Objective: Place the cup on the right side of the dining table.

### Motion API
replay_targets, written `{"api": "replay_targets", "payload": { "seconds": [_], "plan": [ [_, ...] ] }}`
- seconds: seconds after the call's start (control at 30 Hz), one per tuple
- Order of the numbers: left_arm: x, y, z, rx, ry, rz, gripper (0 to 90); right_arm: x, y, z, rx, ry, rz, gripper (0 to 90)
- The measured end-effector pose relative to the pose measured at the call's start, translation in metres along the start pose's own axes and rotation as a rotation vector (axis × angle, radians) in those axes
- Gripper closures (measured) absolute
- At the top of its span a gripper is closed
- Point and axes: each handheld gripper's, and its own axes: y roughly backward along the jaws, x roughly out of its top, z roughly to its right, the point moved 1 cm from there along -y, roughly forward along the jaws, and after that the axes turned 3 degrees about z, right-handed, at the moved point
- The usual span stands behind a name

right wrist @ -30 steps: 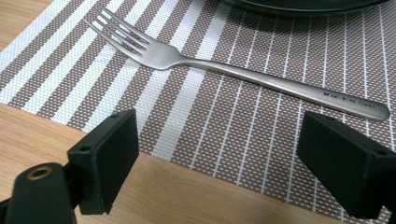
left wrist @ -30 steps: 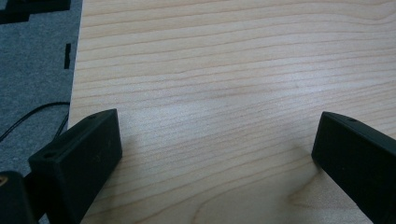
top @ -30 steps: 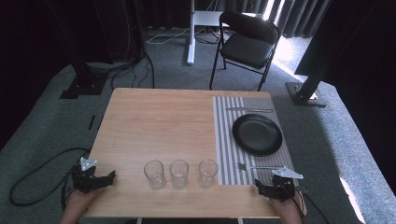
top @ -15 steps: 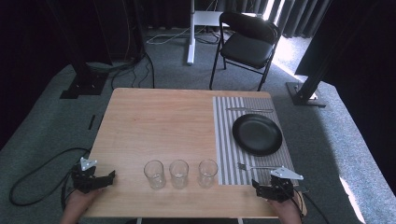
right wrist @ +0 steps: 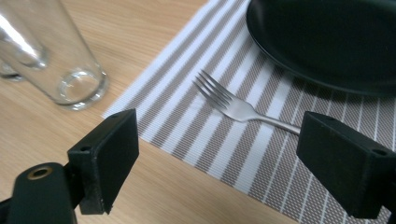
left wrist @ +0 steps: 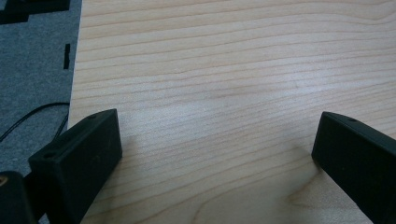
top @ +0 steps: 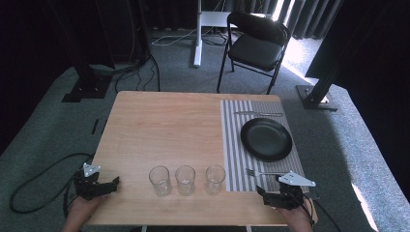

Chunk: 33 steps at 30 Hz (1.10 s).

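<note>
Right gripper (top: 274,197): jaws wide apart, low over the near edge of the striped mat (top: 233,145), aimed at the fork (right wrist: 233,105), which lies flat on the mat just beside the black plate (top: 266,139), tines toward the nearest of three glasses (top: 215,179). Left gripper (top: 104,187): jaws wide apart over bare table (left wrist: 224,84) at the near left corner, holding nothing.

Setting: recording studio or lab space staged as a dining spot. Evidence: black curtains (top: 43,29) along the walls; grey carpet floor (top: 58,125); black stand bases (top: 84,89) with loose cables (top: 130,67); white stand post (top: 197,34); black folding chair (top: 256,48); single wooden table (top: 164,125) laid with striped placemat (top: 232,145), black plate (top: 266,139), fork (top: 261,172), knife (top: 258,114) and three drinking glasses (top: 185,180).
</note>
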Motion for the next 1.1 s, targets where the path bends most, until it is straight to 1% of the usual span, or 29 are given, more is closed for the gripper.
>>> {"api": "replay_targets", "payload": {
  "seconds": [0.1, 0.13, 0.2, 0.27, 0.37, 0.57, 0.6, 0.63, 0.77, 0.8, 0.83, 0.97, 1.07, 1.1],
  "plan": [
    [0.000, 0.000, 0.000, 0.000, 0.000, 0.000, 1.9, 0.004, 0.003, -0.003, 0.023, 0.013, 0.011, 12.5],
    [0.000, 0.000, 0.000, 0.000, 0.000, 0.000, 1.9, 0.004, 0.003, -0.003, 0.023, 0.013, 0.011, 12.5],
    [0.000, 0.000, 0.000, 0.000, 0.000, 0.000, 1.9, 0.008, 0.006, -0.007, 0.035, 0.023, 0.025, 14.2],
    [0.000, 0.000, 0.000, 0.000, 0.000, 0.000, 1.9, 0.011, 0.007, -0.008, 0.049, 0.020, 0.038, 14.2],
    [0.000, 0.000, 0.000, 0.000, 0.000, 0.000, 1.9, 0.013, 0.008, -0.010, 0.055, 0.030, 0.039, 14.2],
    [0.000, 0.000, 0.000, 0.000, 0.000, 0.000, 1.9, 0.020, 0.010, -0.018, 0.096, 0.054, 0.050, 14.2],
    [0.000, 0.000, 0.000, 0.000, 0.000, 0.000, 1.9, 0.020, 0.010, -0.018, 0.096, 0.054, 0.050, 14.2],
    [0.000, 0.000, 0.000, 0.000, 0.000, 0.000, 1.9, 0.023, 0.011, -0.020, 0.112, 0.059, 0.057, 14.2],
    [0.000, 0.000, 0.000, 0.000, 0.000, 0.000, 1.9, 0.026, 0.012, -0.022, 0.124, 0.060, 0.067, 14.2],
    [0.000, 0.000, 0.000, 0.000, 0.000, 0.000, 1.9, 0.030, 0.012, -0.024, 0.144, 0.068, 0.075, 14.2],
    [0.000, 0.000, 0.000, 0.000, 0.000, 0.000, 1.9, 0.031, 0.012, -0.025, 0.150, 0.073, 0.080, 14.2],
    [0.000, 0.000, 0.000, 0.000, 0.000, 0.000, 1.9, 0.036, 0.012, -0.028, 0.171, 0.088, 0.082, 14.2],
    [0.000, 0.000, 0.000, 0.000, 0.000, 0.000, 1.9, 0.038, 0.011, -0.031, 0.175, 0.095, 0.079, 14.2],
    [0.000, 0.000, 0.000, 0.000, 0.000, 0.000, 1.9, 0.041, 0.010, -0.033, 0.185, 0.103, 0.084, 14.2]
  ]
}}
